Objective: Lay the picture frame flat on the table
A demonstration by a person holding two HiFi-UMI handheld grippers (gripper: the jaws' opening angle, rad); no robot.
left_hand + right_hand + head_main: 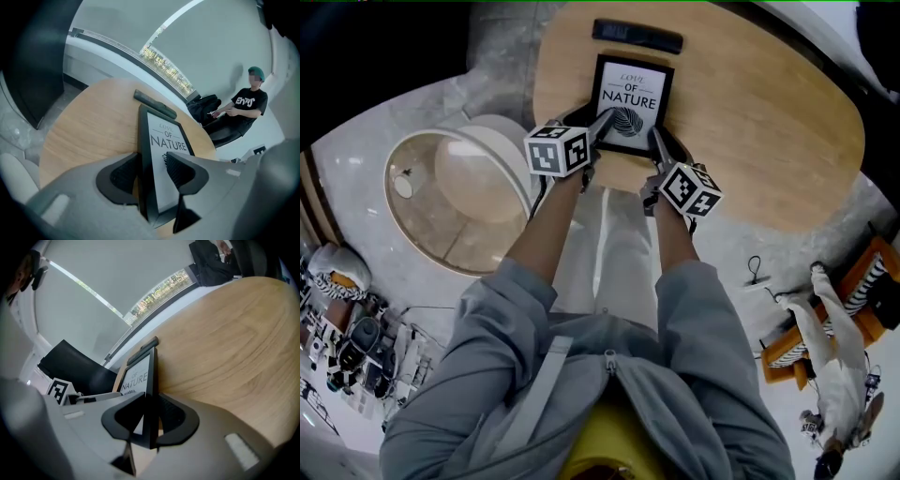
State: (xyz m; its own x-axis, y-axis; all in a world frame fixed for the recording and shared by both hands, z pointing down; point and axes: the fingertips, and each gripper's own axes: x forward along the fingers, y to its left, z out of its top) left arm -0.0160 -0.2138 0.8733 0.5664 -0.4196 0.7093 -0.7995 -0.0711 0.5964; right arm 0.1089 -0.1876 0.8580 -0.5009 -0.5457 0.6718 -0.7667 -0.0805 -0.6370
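Left gripper [152, 173]: jaws clamped on the left side edge of the picture frame [161, 140], one pad behind it, one on the glass, close to the near bottom corner. Right gripper [151, 418]: jaws clamped on the opposite side edge, again close to the bottom corner; the frame shows edge-on between the pads. The frame runs straight away from both sets of jaws, long axis pointing from the person toward the far side of the table [769, 122], printed face up and leaning back. Its top end lies just short of a black bar [637, 36] on the tabletop; whether that end touches the wood cannot be told. Both hands sit level at the near end, neither nearer. Judgement: frame low but not yet flat, so the near end has to go down evenly on both sides. Count: one frame, one black bar, one table, two grippers, one seated person [243, 105] beyond the table.
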